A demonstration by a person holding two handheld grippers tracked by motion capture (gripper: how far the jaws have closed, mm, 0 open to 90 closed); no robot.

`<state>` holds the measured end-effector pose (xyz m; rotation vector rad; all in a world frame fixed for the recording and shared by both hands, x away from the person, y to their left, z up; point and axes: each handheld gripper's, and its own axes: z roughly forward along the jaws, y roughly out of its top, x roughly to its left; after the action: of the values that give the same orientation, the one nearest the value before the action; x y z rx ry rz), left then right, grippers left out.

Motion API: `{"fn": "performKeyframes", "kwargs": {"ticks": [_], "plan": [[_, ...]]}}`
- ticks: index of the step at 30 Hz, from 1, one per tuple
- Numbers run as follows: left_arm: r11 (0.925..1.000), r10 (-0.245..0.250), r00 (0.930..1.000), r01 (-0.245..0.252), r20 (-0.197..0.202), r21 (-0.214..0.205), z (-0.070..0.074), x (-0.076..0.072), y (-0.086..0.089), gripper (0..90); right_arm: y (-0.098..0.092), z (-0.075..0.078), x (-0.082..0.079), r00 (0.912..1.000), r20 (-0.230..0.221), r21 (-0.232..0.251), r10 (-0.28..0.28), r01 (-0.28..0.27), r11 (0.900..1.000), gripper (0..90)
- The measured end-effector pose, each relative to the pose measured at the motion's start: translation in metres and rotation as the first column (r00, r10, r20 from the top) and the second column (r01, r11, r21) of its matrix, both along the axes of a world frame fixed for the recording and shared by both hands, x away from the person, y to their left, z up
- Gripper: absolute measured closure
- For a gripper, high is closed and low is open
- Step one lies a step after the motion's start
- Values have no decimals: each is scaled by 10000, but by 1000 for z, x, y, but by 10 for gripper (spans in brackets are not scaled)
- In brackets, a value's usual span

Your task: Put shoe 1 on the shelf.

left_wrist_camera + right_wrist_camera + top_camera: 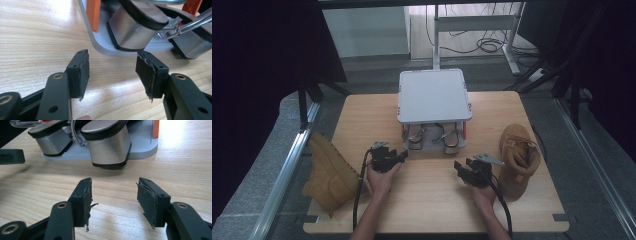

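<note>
Both tools gaping, nothing between the jaws: left tool (pixel 388 159) and right tool (pixel 472 172) hovering low over the worktop (pixel 427 200), just near of the block-heeled sandals (pixel 433 136) tucked under the grey rack (pixel 434 95). Tan boots (pixel 518 159) out at either edge.

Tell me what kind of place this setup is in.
Probably a lab or workshop recording bay, not a home. A bare wooden table stands between dark curtains, loose cables lie on the floor beyond, and a small grey shoe rack and tan boots sit out like test props.
</note>
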<state>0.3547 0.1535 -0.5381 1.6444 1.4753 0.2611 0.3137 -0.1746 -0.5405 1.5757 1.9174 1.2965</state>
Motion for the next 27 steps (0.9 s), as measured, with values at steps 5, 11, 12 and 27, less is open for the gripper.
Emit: {"fn": "performKeyframes", "kwargs": {"ticks": [5,11,12,27], "plan": [[10000,11,10000,-11,12,-72,0,1,1,442,0,2,-1,9997,217,141,-98,95,9999,481],[9997,144,9999,-145,-28,-193,2,2,6,444,-5,10,-2,9987,507,370,-96,78,9993,494],[9997,163,9999,-163,-4,-207,2,2,6,444,-5,11,-1,9985,547,413,-58,35,9991,499],[9996,-55,9991,43,429,283,22,6,-4,441,15,21,10,9963,739,339,444,-470,9983,512]]}}
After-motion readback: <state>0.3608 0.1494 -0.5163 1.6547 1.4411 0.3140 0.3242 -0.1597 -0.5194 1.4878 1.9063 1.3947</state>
